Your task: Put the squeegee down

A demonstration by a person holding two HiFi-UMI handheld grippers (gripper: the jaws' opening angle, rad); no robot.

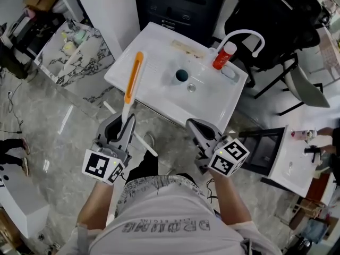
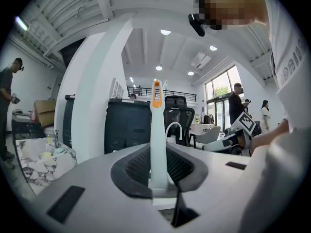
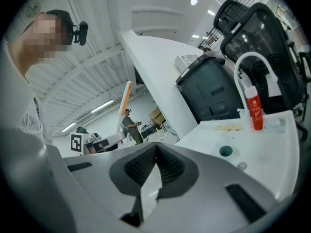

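The squeegee (image 1: pixel 133 81), a long white handle with an orange strip, sticks out forward from my left gripper (image 1: pixel 127 122), which is shut on its white lower end. In the left gripper view the squeegee (image 2: pixel 156 130) stands upright between the pads of the left gripper (image 2: pixel 158 174). Its far end hangs over the near left part of the white sink top (image 1: pixel 159 102). My right gripper (image 1: pixel 194 125) is beside it, just short of the sink top's near edge. The right gripper (image 3: pixel 155 152) is shut with nothing in it. The squeegee (image 3: pixel 125 98) also shows at the left of the right gripper view.
On the sink top are a dark drain hole (image 1: pixel 181 75), a red bottle (image 1: pixel 223 56), a white curved faucet (image 1: pixel 245 34) and a pale strip (image 1: pixel 187 48). A black office chair (image 1: pixel 276 25) stands behind it. A marble-patterned shelf (image 1: pixel 79 54) is at the left, and a small white table (image 1: pixel 295 161) at the right.
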